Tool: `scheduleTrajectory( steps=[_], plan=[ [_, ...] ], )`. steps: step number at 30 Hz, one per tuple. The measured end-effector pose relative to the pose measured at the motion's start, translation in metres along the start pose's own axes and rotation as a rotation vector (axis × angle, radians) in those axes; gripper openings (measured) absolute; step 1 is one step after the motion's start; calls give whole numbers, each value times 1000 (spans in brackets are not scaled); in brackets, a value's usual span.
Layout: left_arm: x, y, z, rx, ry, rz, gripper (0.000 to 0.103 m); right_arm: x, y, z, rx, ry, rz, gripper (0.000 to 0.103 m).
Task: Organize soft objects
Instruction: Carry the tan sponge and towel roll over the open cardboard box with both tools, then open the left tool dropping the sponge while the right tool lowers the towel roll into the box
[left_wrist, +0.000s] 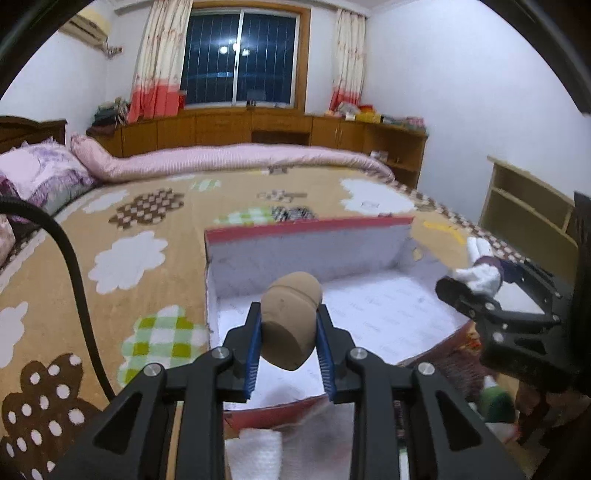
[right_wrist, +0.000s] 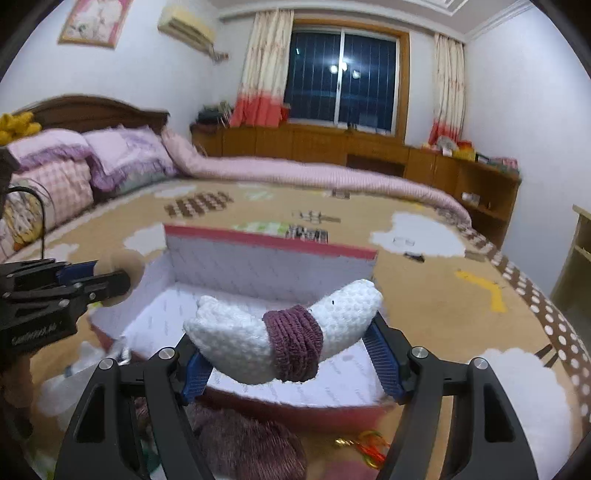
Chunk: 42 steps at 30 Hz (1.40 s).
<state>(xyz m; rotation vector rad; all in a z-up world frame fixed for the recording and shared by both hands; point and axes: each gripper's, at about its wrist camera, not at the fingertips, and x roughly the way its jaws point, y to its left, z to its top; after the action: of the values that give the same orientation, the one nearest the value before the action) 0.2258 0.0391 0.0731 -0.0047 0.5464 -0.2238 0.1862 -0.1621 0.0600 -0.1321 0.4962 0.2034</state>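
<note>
A tan, rounded soft toy (left_wrist: 291, 325) sits pinched between the blue pads of the left gripper (left_wrist: 290, 347), held up over the near end of a shallow open box (left_wrist: 369, 258) with a red rim and white lining. Alongside it, the right gripper (right_wrist: 291, 350) has its pads pressed on a white crocheted toy (right_wrist: 284, 328) with a purple knitted band around its middle — the toy lies crosswise, both ends sticking out past the fingers, above the same box. The box rests on a bed (left_wrist: 110, 236) covered in a tan blanket patterned with clouds. A mound of purple yarn (right_wrist: 251, 443) lies just below the right gripper, near the box's front edge.
</note>
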Motion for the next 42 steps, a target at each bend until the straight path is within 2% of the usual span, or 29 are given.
scheduleTrajectory(
  steps=[8,12,19,25,26,27,30,33,42],
  plan=[
    [44,22,-27,-23,149,33,29,41,-8,-20,15,241,-70,75],
    [44,17,-36,22,150,44,30,44,-15,-23,30,278,-39,76],
    [42,19,-44,14,123,48,33,45,-19,-23,35,268,-16,79],
    [39,18,-43,13,116,35,37,37,-10,-26,27,195,-48,83],
    [38,18,-43,11,112,34,39,36,-10,-25,27,190,-55,84],
    [37,19,-43,11,106,33,45,35,-10,-25,32,186,-60,87],
    [30,21,-43,-2,69,29,56,32,-11,-22,50,192,-47,93],
    [21,23,-42,-12,28,16,75,29,-8,-21,42,195,-33,99],
    [15,31,-39,-54,9,21,77,27,-9,-14,21,234,10,100]
  ],
)
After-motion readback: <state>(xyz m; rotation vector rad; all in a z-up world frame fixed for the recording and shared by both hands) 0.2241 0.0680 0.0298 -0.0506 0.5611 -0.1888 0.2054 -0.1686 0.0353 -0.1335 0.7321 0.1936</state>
